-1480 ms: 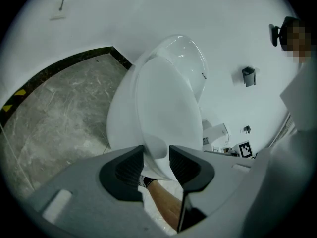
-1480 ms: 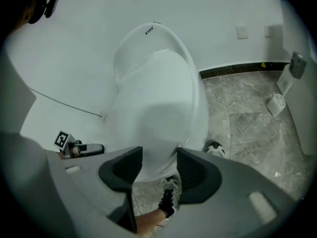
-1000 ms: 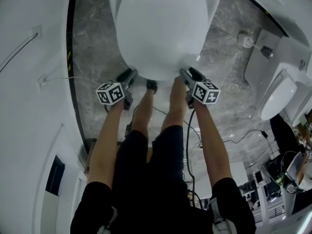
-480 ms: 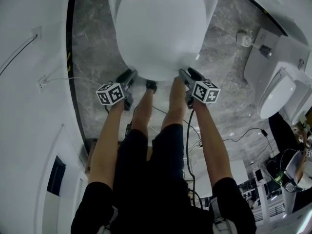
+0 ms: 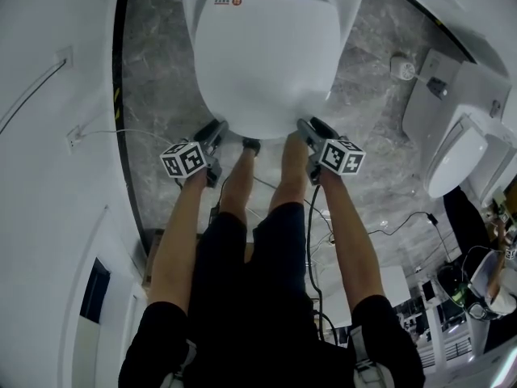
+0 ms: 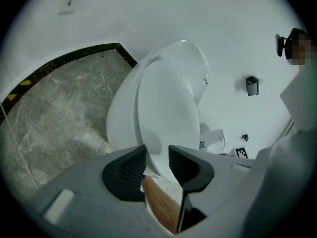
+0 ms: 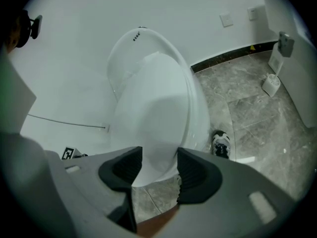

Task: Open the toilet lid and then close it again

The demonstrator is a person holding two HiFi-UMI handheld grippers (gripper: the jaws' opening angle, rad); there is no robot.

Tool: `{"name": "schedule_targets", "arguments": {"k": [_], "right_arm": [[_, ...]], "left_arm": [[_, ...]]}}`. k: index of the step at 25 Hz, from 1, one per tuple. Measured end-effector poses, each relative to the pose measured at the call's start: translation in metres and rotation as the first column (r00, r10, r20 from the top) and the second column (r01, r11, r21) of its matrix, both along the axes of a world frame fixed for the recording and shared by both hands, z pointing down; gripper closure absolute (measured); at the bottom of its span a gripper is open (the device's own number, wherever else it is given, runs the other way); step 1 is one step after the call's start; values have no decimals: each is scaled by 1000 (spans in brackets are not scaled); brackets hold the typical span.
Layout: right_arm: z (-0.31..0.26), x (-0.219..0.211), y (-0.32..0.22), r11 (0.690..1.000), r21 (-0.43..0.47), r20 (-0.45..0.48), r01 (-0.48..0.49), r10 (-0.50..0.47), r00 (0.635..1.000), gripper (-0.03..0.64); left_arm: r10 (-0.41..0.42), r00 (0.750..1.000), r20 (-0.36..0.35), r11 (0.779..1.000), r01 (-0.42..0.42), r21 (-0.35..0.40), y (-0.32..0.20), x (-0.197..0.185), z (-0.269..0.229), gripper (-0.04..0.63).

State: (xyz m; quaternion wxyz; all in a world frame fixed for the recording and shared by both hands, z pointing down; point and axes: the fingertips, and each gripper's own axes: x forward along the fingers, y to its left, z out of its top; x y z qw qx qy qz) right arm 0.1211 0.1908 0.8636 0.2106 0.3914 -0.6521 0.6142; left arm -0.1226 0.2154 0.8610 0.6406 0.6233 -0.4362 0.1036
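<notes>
The toilet lid [image 5: 266, 63] lies shut on the bowl [image 6: 118, 125]; the left gripper [image 5: 212, 129] and right gripper [image 5: 310, 126] hang just beside its front rim, one at each side. The left gripper's jaws stand narrowly apart, the right's wider, and neither presses on anything. I'd reckon the lid a light, stiff, glossy plastic shell, slippery to pinch; best hooked under the front lip, and lowered gently lest it slam.

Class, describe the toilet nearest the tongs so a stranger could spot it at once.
On the grey stone floor, straight ahead of the person's legs, stands a white toilet with its lid down. Unlike the other toilet at the head view's right edge, it has a small red mark at its far end.
</notes>
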Motion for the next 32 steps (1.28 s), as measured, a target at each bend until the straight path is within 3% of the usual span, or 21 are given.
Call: {"name": "schedule_targets", "arguments": {"k": [11,21,27,32], "right_arm": [[-14,6,-1,997,-59,16,-45,46,999,400],[-28,2,-4,995,-87,28,44,-42,999,400],[-50,4,-5,989,-114,69,96,-88,994,400],[-71,3,-8,970,-88,55,228,-224,973,400]], "left_arm": [[-8,999,-46,998,5,-65,-5,9,-2,453],[-99,985,-140,992,87,-90,-3,5,-16,474],[-229,947,-225,972,210,-106,-6,7,-49,503],[-299,917,-263,954,282,-104,-14,6,-73,515]]}}
